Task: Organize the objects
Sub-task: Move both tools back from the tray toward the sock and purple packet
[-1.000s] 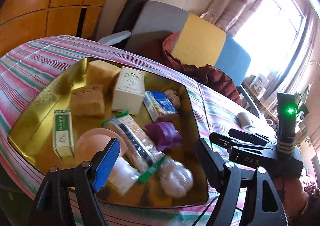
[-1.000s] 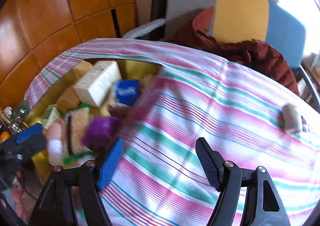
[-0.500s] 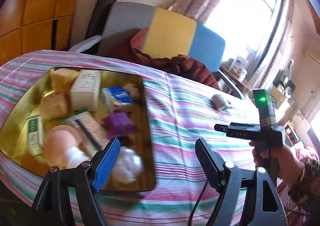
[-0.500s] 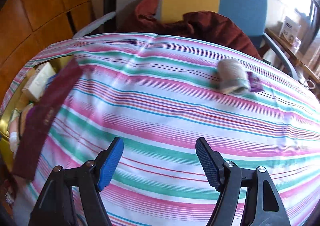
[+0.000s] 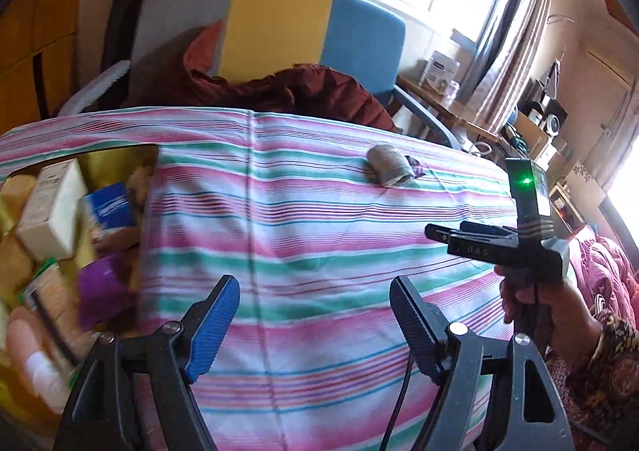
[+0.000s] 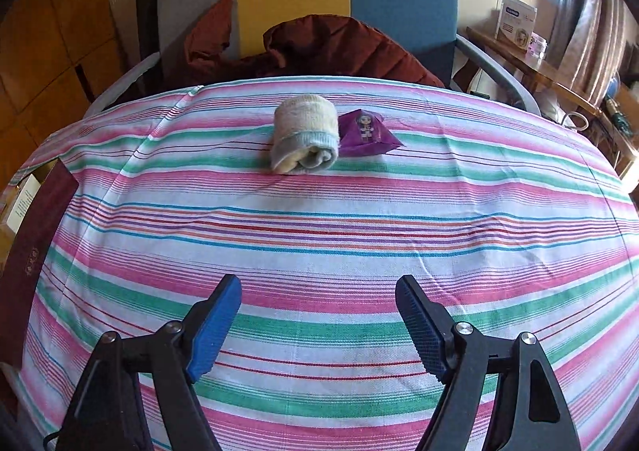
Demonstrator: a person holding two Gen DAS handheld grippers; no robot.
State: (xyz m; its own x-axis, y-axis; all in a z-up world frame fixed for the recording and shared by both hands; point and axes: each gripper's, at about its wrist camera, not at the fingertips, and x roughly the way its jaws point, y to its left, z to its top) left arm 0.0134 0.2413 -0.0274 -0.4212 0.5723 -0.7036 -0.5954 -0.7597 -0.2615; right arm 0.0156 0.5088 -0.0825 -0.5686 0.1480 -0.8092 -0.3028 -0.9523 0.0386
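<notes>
Both wrist views look steeply down across the striped cloth (image 6: 319, 235) toward the chair (image 5: 279, 11); both share the rolled sock (image 6: 305, 139), upper centre.

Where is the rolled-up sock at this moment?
The rolled-up sock lies on the striped tablecloth near the table's far edge, in front of the chair, with a purple packet against its right side in the right wrist view. Neither gripper is near it.
</notes>
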